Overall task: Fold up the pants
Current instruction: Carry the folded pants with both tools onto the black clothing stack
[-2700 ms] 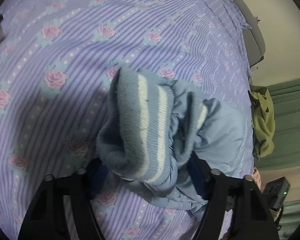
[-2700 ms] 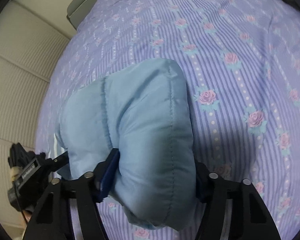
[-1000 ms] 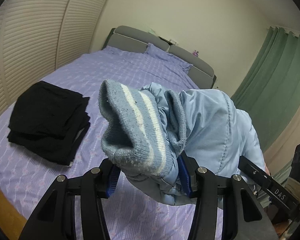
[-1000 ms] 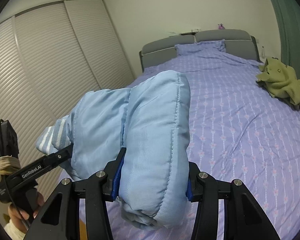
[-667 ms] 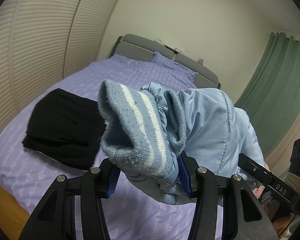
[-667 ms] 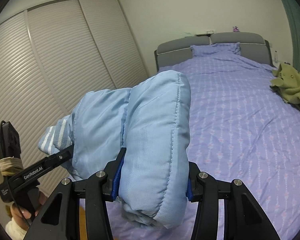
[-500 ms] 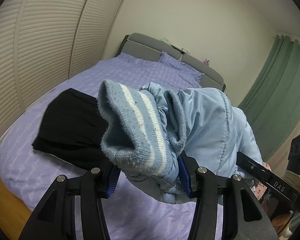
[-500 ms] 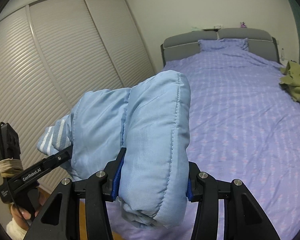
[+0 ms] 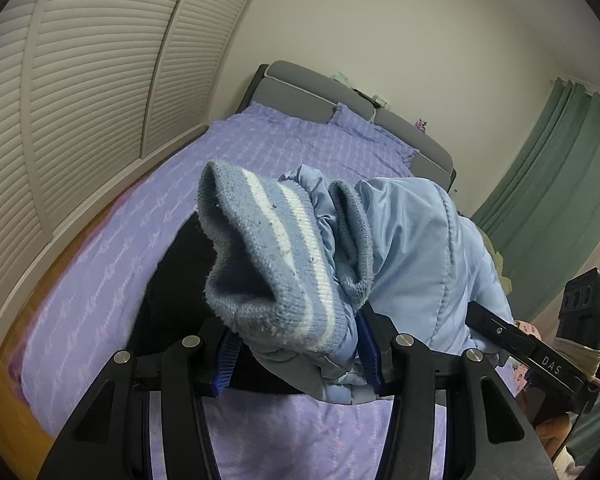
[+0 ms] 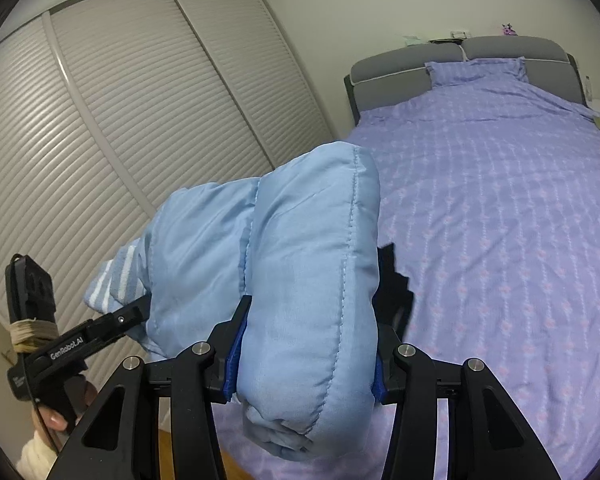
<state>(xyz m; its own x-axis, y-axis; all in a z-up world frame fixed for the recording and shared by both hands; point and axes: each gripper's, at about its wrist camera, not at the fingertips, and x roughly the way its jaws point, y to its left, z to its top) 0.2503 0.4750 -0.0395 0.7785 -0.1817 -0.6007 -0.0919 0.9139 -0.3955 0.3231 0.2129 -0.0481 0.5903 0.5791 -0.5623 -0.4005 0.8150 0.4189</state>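
Light-blue padded pants, folded bundle, held aloft

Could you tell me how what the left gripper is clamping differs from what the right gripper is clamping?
The left gripper is shut on the pants' knit cuff, fuzzy and white-striped; the right gripper is shut on a smooth, plain, stitched quilted fold. The cuff gapes open; the fold is a thick closed roll. Both are light blue parts of the same pants, held above the bed.
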